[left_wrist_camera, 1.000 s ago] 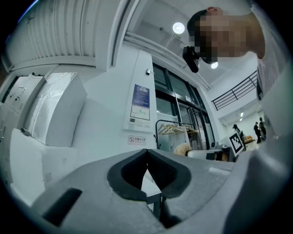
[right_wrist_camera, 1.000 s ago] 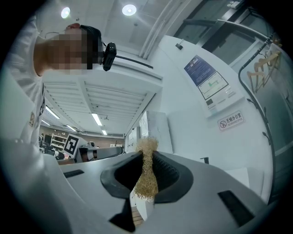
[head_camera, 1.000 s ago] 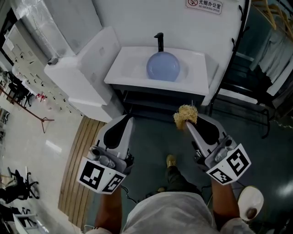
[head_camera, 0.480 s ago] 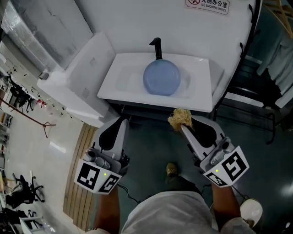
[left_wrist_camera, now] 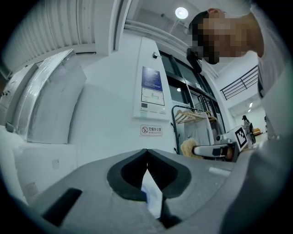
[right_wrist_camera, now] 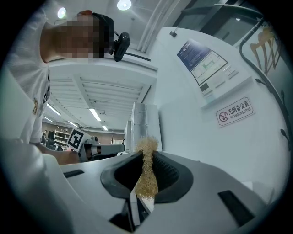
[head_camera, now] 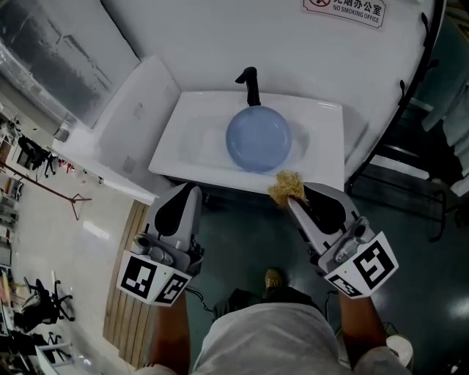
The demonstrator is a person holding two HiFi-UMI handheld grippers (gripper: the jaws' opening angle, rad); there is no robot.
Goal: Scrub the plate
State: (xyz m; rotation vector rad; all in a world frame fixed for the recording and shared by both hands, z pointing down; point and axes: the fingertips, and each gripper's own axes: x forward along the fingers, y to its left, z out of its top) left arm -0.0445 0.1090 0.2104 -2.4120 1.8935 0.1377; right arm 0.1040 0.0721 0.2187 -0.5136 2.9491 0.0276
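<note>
Two tongs: left tongs (head_camera: 192,189) and right tongs (head_camera: 292,199), one per hand, were side by side before the white sink (head_camera: 183,139), both pointing toward it.
Left tongs state: closed tip to tip, gripping nothing.
Right tongs state: clamped on a tan fibrous scrubber (head_camera: 286,187), its tuft sticking out beyond the tips.
Plate (head_camera: 256,139): pale blue and round, it lay in the sink basin just in front of the black faucet (head_camera: 251,84).
Scrubber and plate: apart; from the head view the tuft sat over the sink's near edge, short of the plate's rim.
Wall: white, with a no-smoking sign (head_camera: 344,9) above the faucet.
Floor: dark beneath the person, wooden slats (head_camera: 121,329) at the left.
</note>
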